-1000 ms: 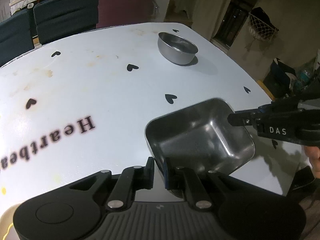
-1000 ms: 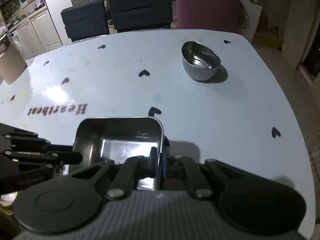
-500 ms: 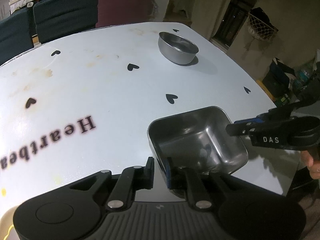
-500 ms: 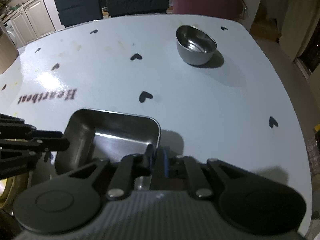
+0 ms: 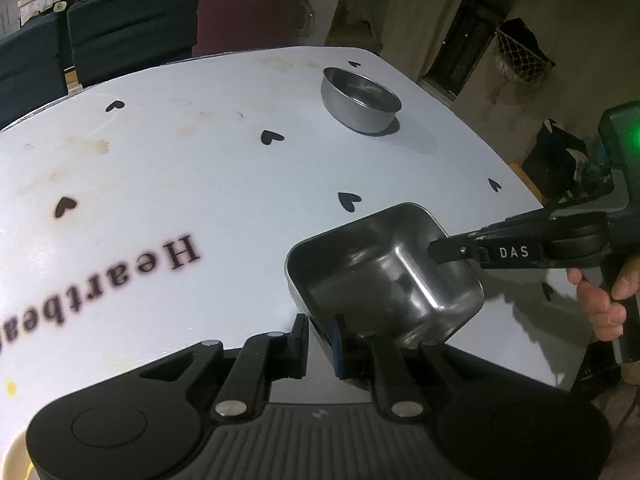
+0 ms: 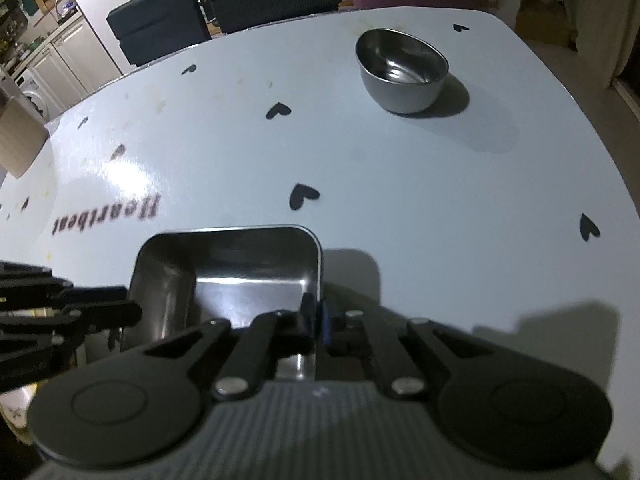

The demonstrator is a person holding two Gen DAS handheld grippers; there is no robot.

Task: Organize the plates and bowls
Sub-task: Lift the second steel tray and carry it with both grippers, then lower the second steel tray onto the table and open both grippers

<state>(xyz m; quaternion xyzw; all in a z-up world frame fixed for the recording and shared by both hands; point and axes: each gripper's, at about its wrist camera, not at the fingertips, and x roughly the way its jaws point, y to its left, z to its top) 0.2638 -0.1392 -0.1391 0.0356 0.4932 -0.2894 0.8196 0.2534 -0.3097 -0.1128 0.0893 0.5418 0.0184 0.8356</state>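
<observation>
A rectangular steel dish (image 5: 384, 280) hangs tilted just over the white table (image 5: 160, 168) near its front right corner. My left gripper (image 5: 318, 338) is shut on the dish's near wall, one finger on each side of it. My right gripper (image 6: 318, 314) is closing tight on the dish's (image 6: 240, 264) thin right wall, and its pads press on the rim. The left wrist view shows the right gripper (image 5: 436, 250) reaching in from the right, held by a hand (image 5: 600, 304). A round steel bowl (image 5: 360, 100) (image 6: 402, 70) stands alone at the far right of the table.
Dark blue chairs (image 5: 132, 20) and a maroon chair (image 5: 248, 12) line the table's far side. A cardboard box (image 6: 16, 144) stands at the left edge. The table's right edge (image 6: 624, 184) drops to the floor. Black hearts and "Heartbeat" lettering (image 5: 120, 280) mark the tabletop.
The right gripper has sunk a little and shifted along the dish's wall. The dish has turned and tilted slightly between the two grippers. The left gripper has stayed in place.
</observation>
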